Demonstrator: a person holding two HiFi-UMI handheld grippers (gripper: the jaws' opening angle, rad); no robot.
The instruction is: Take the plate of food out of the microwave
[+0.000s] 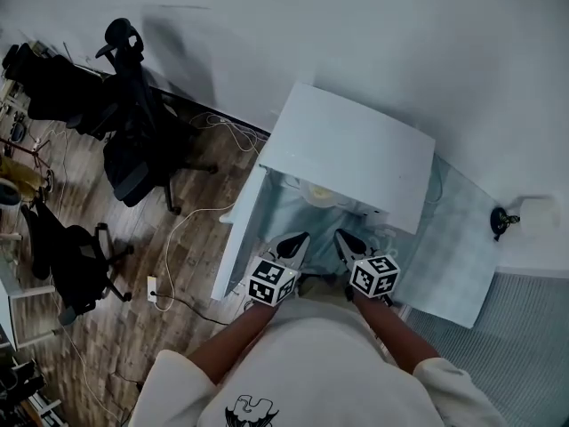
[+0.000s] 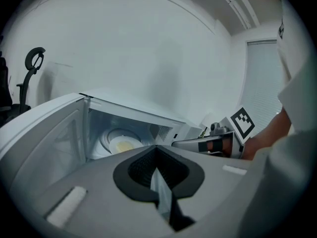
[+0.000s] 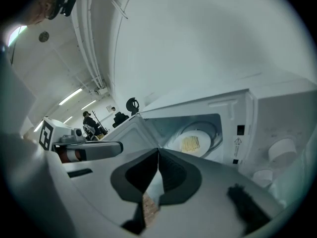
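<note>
The white microwave (image 1: 347, 149) stands with its door (image 1: 238, 238) swung open to the left. Inside, a white plate (image 1: 318, 194) with yellow food rests on the turntable; it also shows as the plate (image 2: 121, 144) in the left gripper view and the plate (image 3: 193, 143) in the right gripper view. My left gripper (image 1: 300, 238) (image 2: 156, 148) and right gripper (image 1: 342, 237) (image 3: 158, 150) hover side by side just outside the cavity mouth, both pointed inward. Each is shut with nothing between its jaws. Neither touches the plate.
The microwave sits on a light checkered tabletop (image 1: 462, 247) with a small black object (image 1: 503, 221) at the right. Two black office chairs (image 1: 133, 140) (image 1: 71, 256), white cables and a power strip (image 1: 153, 288) lie on the wooden floor at the left. A person (image 3: 89, 120) stands far off.
</note>
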